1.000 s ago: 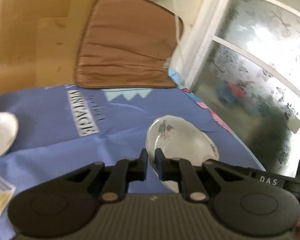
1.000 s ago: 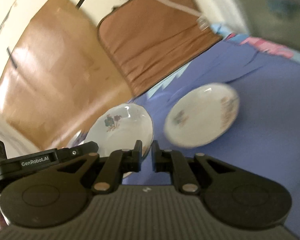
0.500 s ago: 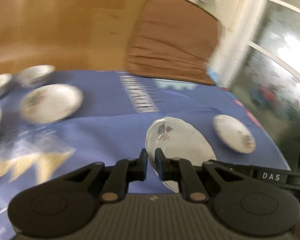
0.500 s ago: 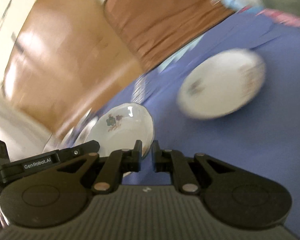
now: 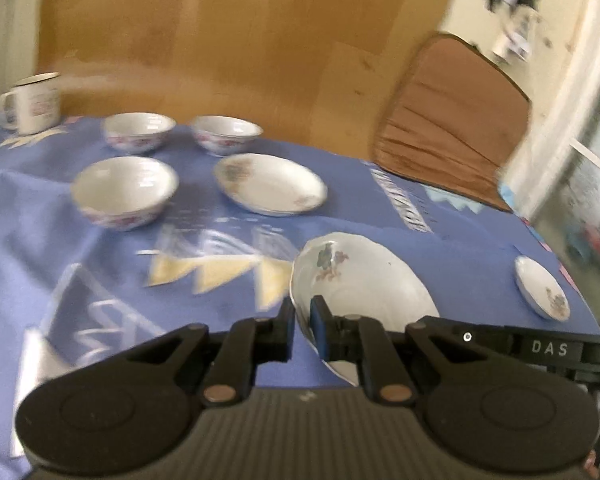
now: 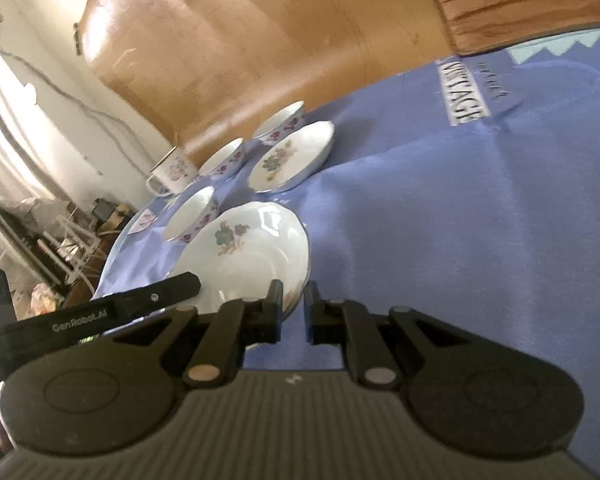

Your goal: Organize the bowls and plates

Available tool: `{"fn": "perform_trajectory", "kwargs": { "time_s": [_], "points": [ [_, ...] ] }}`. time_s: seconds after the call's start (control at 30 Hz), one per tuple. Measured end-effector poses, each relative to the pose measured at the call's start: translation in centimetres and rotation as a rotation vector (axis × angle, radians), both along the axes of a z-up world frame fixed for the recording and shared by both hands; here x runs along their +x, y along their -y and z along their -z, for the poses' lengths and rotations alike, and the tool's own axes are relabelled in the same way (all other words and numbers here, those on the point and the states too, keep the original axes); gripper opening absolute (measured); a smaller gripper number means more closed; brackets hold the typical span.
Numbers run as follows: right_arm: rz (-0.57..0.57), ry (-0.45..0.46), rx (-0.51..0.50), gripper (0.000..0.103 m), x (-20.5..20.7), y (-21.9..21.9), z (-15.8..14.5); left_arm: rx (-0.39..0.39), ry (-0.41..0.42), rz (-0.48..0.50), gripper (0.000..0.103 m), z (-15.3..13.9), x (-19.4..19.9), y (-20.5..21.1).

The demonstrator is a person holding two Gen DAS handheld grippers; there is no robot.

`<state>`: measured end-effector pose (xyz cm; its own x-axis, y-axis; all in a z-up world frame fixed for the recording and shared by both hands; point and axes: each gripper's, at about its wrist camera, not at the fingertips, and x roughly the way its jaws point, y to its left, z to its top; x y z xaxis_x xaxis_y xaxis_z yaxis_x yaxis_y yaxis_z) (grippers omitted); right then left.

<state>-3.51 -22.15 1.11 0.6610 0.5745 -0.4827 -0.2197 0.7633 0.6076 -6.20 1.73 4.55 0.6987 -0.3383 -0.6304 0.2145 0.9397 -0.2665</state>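
Both grippers hold one white floral plate point(image 5: 356, 280) above the blue cloth. My left gripper point(image 5: 302, 320) is shut on its near left rim. My right gripper point(image 6: 293, 308) is shut on its opposite rim; the plate also shows in the right wrist view point(image 6: 244, 256). A second plate point(image 5: 270, 184) lies on the cloth further back, also seen in the right wrist view point(image 6: 292, 156). Three floral bowls stand near it: one at the front left point(image 5: 124, 192) and two behind point(image 5: 140, 132) point(image 5: 226, 134). A small saucer point(image 5: 542, 288) lies at the right.
A white enamel mug point(image 5: 30, 102) stands at the far left corner of the blue tablecloth point(image 5: 440, 264). A wooden board point(image 5: 220, 40) and a brown cushion point(image 5: 452, 128) stand behind the table. A window frame point(image 5: 560, 100) is at the right.
Both grippers have swung to the left with the held plate. The bowls, second plate and mug have come into view; the saucer has shifted to the right edge.
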Motion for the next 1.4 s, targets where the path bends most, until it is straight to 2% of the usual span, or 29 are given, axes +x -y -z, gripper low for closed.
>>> {"fn": "perform_trajectory", "kwargs": {
  "time_s": [0.13, 0.27, 0.4, 0.6, 0.8, 0.93, 1.0, 1.1, 1.23, 1.4],
  "points": [
    [0.134, 0.015, -0.033, 0.013, -2.3, 3.6, 0.2, -0.001, -0.004, 0.141, 0.01, 0.2, 1.8, 5.3],
    [0.319, 0.046, -0.063, 0.013, -4.6, 7.8, -0.2, 0.0, 0.033, 0.289, 0.011, -0.3, 3.3, 11.9],
    [0.48, 0.084, -0.095, 0.013, -6.3, 12.3, -0.5, 0.003, 0.043, 0.396, 0.011, -0.7, 4.7, 18.6],
    [0.629, 0.092, -0.129, 0.013, -7.0, 17.0, -0.1, 0.012, 0.011, 0.462, 0.013, 0.2, 6.4, 25.8],
    [0.68, 0.082, -0.193, 0.013, -5.8, 18.3, 0.5, 0.042, -0.01, 0.464, 0.015, 1.7, 7.5, 28.3],
    [0.746, 0.101, -0.265, 0.019, -5.1, 17.9, 1.0, 0.069, 0.003, 0.47, 0.019, 1.5, 7.3, 28.5],
    [0.801, 0.144, -0.305, 0.035, -5.3, 17.6, 0.6, 0.097, 0.058, 0.462, 0.035, 0.9, 6.7, 27.7],
    [0.831, 0.208, -0.31, 0.036, -5.9, 17.3, -0.3, 0.099, 0.109, 0.424, 0.036, -0.1, 6.2, 25.0],
    [0.723, 0.243, -0.277, 0.036, -5.4, 15.3, -1.4, 0.095, 0.125, 0.312, 0.036, -0.2, 5.8, 18.5],
    [0.469, 0.204, -0.206, 0.035, -2.2, 10.2, -1.6, 0.101, 0.096, 0.1, 0.036, 0.5, 6.4, 9.1]
  ]
}}
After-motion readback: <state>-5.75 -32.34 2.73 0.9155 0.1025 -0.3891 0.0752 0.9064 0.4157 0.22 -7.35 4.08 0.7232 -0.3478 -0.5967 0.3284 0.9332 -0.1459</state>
